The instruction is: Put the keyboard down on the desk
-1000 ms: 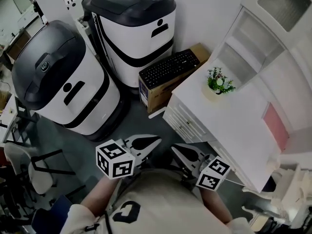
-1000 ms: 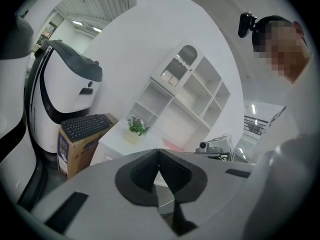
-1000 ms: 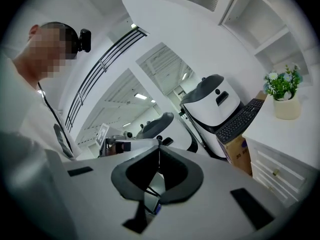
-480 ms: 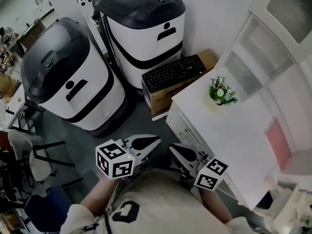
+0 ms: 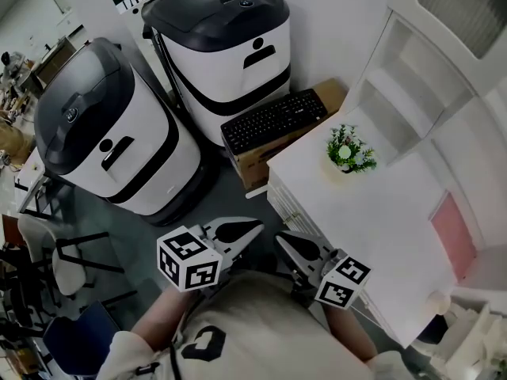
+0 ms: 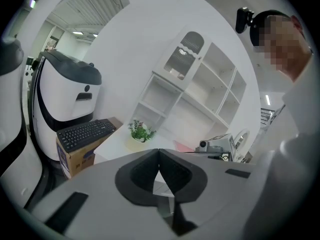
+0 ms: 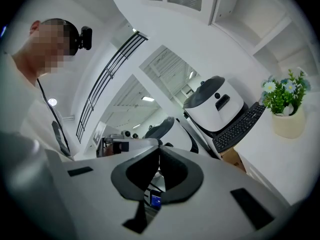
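Head view: keyboard (image 5: pixel 273 121) on box (image 5: pixel 255 165), just left of counter (image 5: pixel 388 212), long axis slanting; left claw (image 5: pixel 240 231) and right claw (image 5: pixel 295 249) well short, both pinched together, empty.

no legible text, blue print on cardboard box (image 5: pixel 249 167) too small to read, keyboard (image 5: pixel 273 121) keys unreadable

White-black unit (image 5: pixel 107 133), twin (image 5: pixel 226 46) beside it, perhaps robots; cardboard box (image 5: pixel 257 163); potted plant (image 5: pixel 346 150); white shelves (image 5: pixel 412 77).

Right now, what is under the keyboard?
The keyboard lies on a brown cardboard box beside the white desk. It covers most of the box's top, so what is inside cannot be seen.
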